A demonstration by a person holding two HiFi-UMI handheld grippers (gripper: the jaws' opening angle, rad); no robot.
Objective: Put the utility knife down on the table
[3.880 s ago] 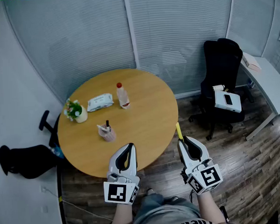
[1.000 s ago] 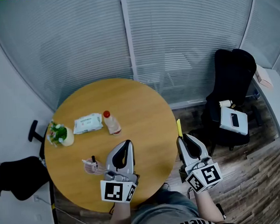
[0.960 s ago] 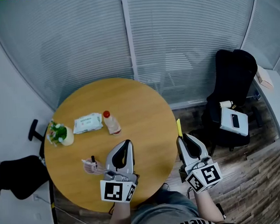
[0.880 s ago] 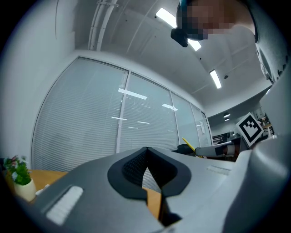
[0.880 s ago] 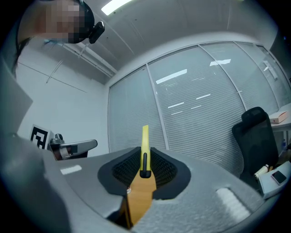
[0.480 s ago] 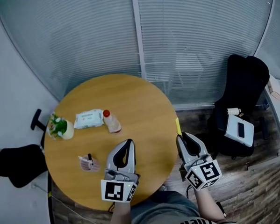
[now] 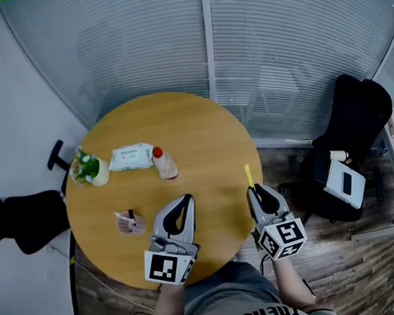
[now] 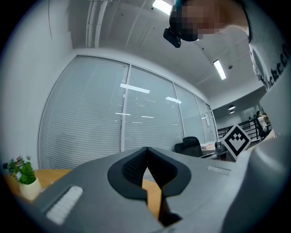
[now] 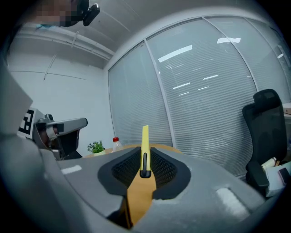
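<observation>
Since a few seconds back I had brought the right gripper (image 7: 254, 194) in from over the floor to the rim of the table (image 7: 182, 121), jaws clamped on the yellow utility knife (image 7: 248, 174), which pointed forward for lowering, while the left gripper (image 7: 185, 201) hovered closed and empty.

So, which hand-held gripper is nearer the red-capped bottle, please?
Left. The left hand-held gripper is just short of the bottle; the right hand-held gripper is far right.
</observation>
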